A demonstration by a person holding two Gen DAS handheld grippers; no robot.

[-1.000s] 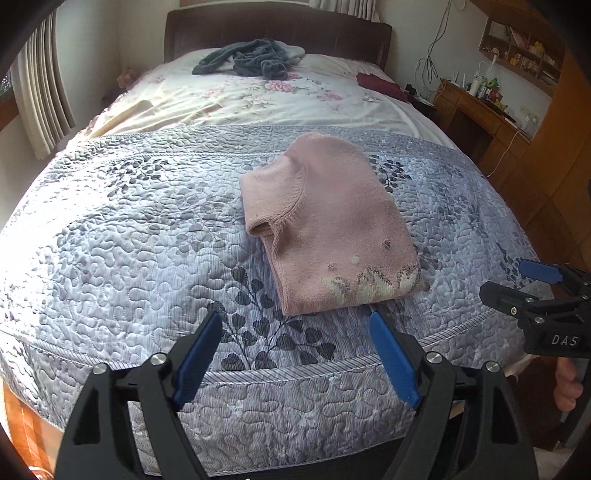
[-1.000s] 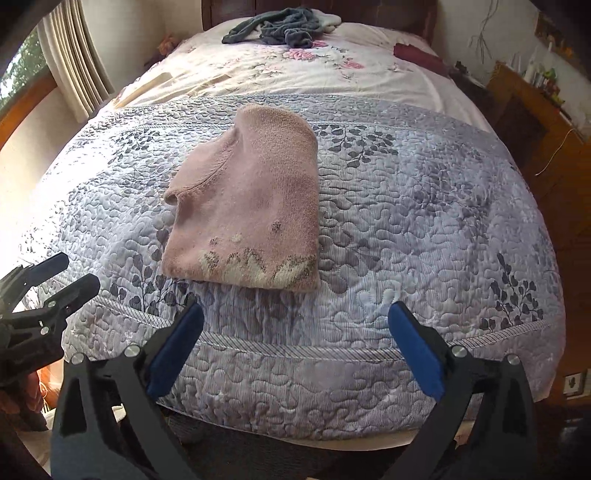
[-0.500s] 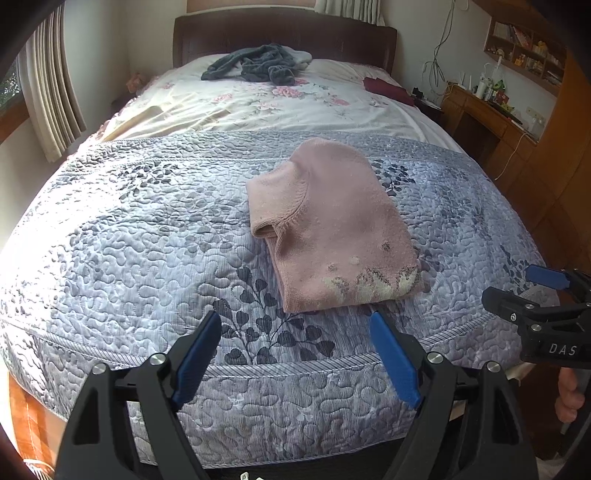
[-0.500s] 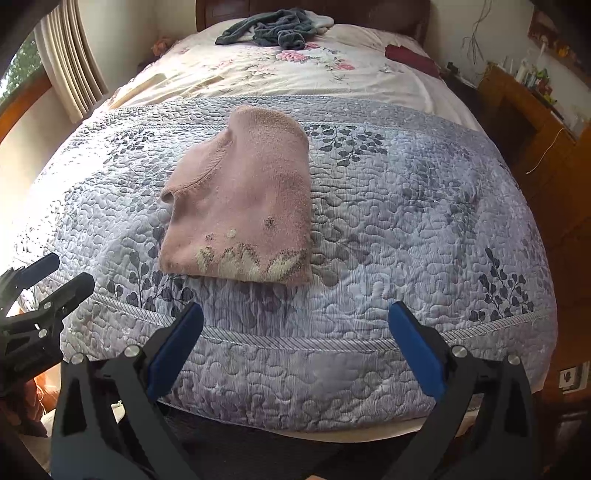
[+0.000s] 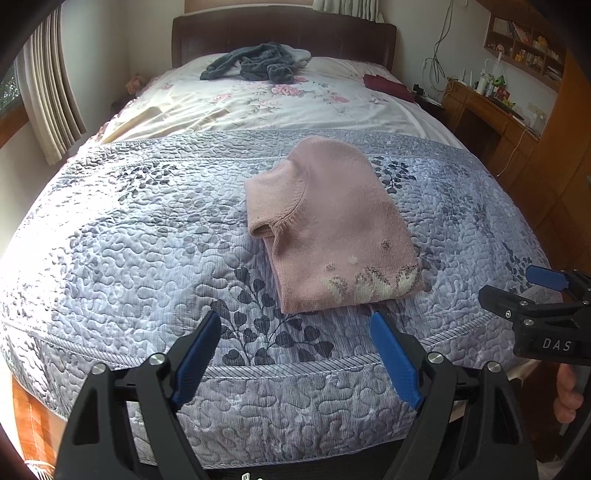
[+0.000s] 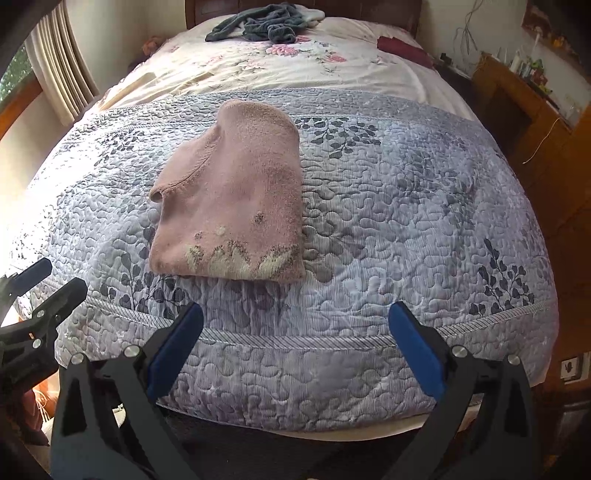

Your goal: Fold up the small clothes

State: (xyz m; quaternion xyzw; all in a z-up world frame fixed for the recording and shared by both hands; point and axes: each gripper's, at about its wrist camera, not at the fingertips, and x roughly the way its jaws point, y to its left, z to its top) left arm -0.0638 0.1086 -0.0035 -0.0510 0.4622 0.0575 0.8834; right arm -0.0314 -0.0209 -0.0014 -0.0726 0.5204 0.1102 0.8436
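Note:
A small pink knitted sweater (image 5: 332,225) (image 6: 236,206) lies folded into a compact rectangle on the grey-blue quilted bedspread (image 5: 129,240) (image 6: 406,206), its pale flower pattern toward the foot of the bed. My left gripper (image 5: 295,350) hangs open over the foot edge of the bed, short of the sweater, with nothing between its blue pads. My right gripper (image 6: 295,339) is open too, back from the bed edge and to the sweater's right. Each gripper also shows at the side of the other's view: the right gripper (image 5: 532,291) and the left gripper (image 6: 51,280).
A heap of dark grey clothes (image 5: 255,64) (image 6: 258,26) lies near the brown headboard (image 5: 284,37), and a dark red cloth (image 5: 388,86) rests at the bed's right side. Wooden desk and shelves (image 5: 495,110) stand right, curtains (image 5: 48,96) left.
Both grippers have drawn back and risen slightly from the bed, so more of the room shows. The sweater has not moved and both grippers stay open.

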